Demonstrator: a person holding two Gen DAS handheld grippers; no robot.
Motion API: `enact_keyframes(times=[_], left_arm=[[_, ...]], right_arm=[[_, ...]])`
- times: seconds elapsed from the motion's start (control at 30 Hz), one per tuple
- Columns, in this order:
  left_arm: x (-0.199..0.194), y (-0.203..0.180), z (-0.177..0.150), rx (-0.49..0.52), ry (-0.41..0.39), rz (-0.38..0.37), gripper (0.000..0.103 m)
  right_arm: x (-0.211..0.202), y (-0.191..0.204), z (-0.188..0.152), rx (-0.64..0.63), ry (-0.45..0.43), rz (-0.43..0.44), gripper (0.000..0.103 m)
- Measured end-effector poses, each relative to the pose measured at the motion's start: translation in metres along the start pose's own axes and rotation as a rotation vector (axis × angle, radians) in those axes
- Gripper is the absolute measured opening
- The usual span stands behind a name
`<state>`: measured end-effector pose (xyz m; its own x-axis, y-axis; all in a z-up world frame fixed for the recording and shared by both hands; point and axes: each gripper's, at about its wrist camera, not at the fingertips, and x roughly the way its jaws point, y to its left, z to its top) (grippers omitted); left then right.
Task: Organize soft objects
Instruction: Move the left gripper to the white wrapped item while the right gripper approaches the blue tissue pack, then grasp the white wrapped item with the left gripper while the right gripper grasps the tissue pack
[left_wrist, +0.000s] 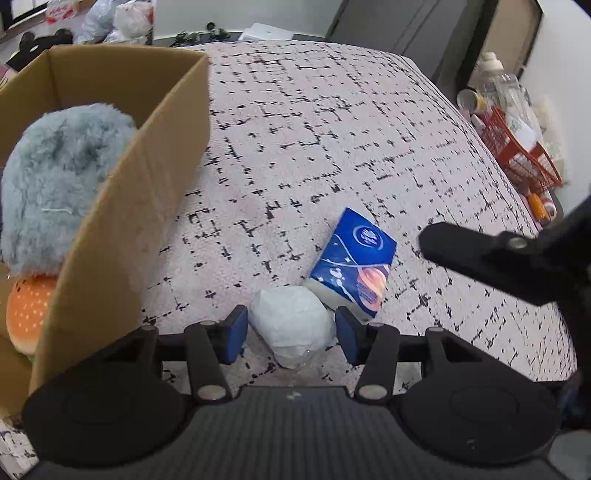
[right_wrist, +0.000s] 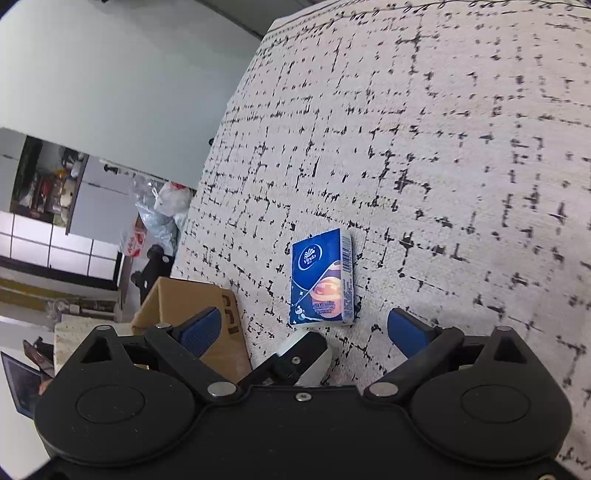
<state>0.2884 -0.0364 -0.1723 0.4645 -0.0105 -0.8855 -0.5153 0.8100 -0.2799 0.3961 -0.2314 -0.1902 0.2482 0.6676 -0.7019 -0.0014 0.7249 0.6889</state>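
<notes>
A pale, crinkly plastic-wrapped bundle (left_wrist: 291, 326) lies on the speckled cloth (left_wrist: 332, 147), between the blue pads of the left gripper (left_wrist: 291, 332), which flank it closely without clearly pressing. Just beyond it lies a blue tissue pack (left_wrist: 354, 262) printed with an orange planet. The right gripper (right_wrist: 304, 332) stands wide and empty near the pack; the box (left_wrist: 147, 177) holds a grey plush (left_wrist: 59, 177).

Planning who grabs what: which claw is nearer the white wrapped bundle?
Left. The left claw straddles the white wrapped bundle, a pad on each side. The right claw hangs open by the blue tissue pack.
</notes>
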Motion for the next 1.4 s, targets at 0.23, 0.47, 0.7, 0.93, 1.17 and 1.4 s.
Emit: enact_keyframes(times=[0.23, 0.47, 0.7, 0.93, 1.17, 1.4], left_arm=[[0.003, 0.007, 0.002, -0.047, -0.007, -0.01, 0.05], [0.007, 0.01, 0.003, -0.098, -0.007, -0.016, 0.05], [0.008, 0.016, 0.005, -0.175, 0.008, -0.028, 0.051], [0.012, 0.015, 0.005, -0.154, 0.012, -0.027, 0.051], [0.01, 0.01, 0.002, -0.096, -0.002, -0.015, 0.051], [-0.002, 0.007, 0.002, -0.069, -0.007, -0.036, 0.05]], right_arm=[[0.019, 0.005, 0.005, -0.048, 0.005, -0.024, 0.096], [0.034, 0.007, 0.009, -0.104, -0.009, -0.071, 0.075], [0.046, 0.018, 0.011, -0.184, -0.002, -0.113, 0.075], [0.053, 0.023, 0.013, -0.235, -0.01, -0.166, 0.061], [0.052, 0.028, 0.012, -0.291, -0.018, -0.217, 0.047], [0.025, 0.025, 0.01, -0.279, -0.081, -0.188, 0.046]])
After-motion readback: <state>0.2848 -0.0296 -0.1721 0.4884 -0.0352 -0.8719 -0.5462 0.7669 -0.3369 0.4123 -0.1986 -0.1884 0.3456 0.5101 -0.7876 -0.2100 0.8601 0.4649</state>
